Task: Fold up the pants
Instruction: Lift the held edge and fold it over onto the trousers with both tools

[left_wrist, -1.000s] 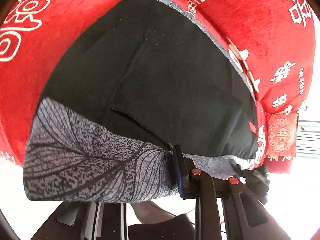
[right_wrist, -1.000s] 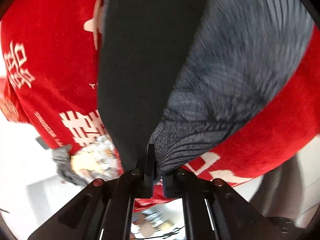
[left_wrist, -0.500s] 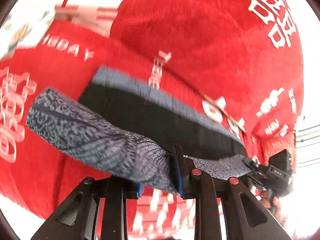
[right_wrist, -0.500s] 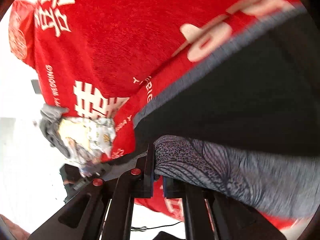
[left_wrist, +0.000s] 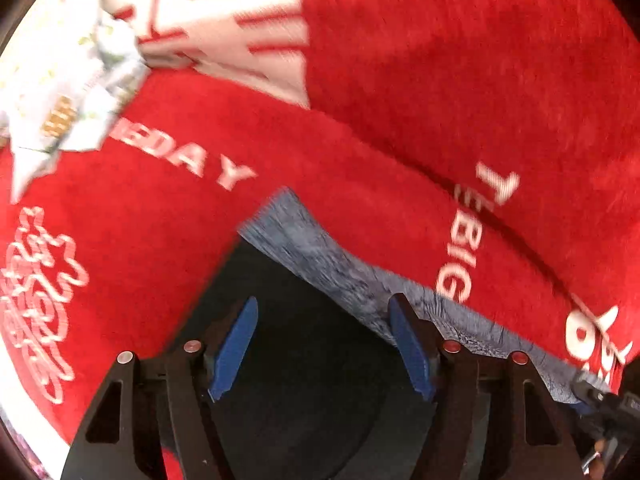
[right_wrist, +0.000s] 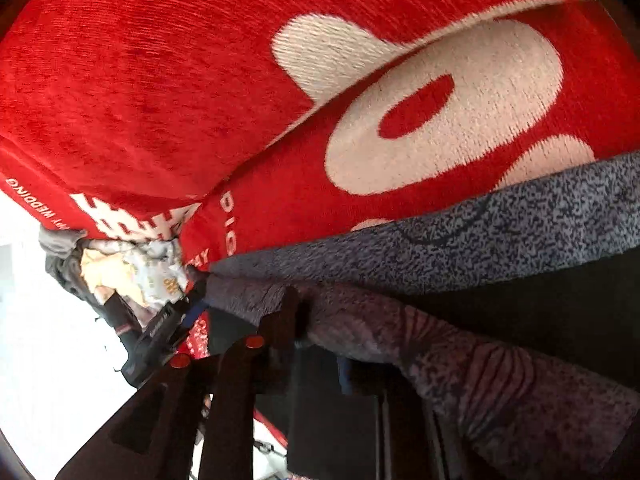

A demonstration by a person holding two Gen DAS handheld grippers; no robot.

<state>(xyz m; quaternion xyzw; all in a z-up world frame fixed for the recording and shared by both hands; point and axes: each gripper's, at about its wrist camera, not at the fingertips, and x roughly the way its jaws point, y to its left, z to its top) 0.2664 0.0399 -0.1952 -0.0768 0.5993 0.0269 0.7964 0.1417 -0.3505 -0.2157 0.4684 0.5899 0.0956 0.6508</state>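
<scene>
A red blanket (left_wrist: pixel 460 80) with white lettering and symbols covers the whole surface in both wrist views, lying in soft folds. At its far edge sits a crumpled white patterned cloth (left_wrist: pixel 60 92), seen in the upper left of the left wrist view and at the left edge of the right wrist view.

The pants (left_wrist: pixel 320 360) lie on the blanket. They are black on the inner face, with a grey speckled outer face bearing dark leaf lines. In the left wrist view a grey band of the pants runs diagonally along the upper edge of the black fabric, touching the blanket.

The left gripper (left_wrist: pixel 322 344) points steeply down over the black fabric. Its jaws have just been opening: the two blue pads (left_wrist: pixel 236 344) stand well apart, pressing on nothing, with the black fabric showing in the gap between them.

In the right wrist view the grey band (right_wrist: pixel 480 240) crosses the frame, and a rolled grey fold of the pants lies over the right gripper (right_wrist: pixel 316 340). Its jaws have just been opening too. The fold drapes between and over the fingers, and the view there is dark and blurred, so I cannot tell whether the pads still press on it.
</scene>
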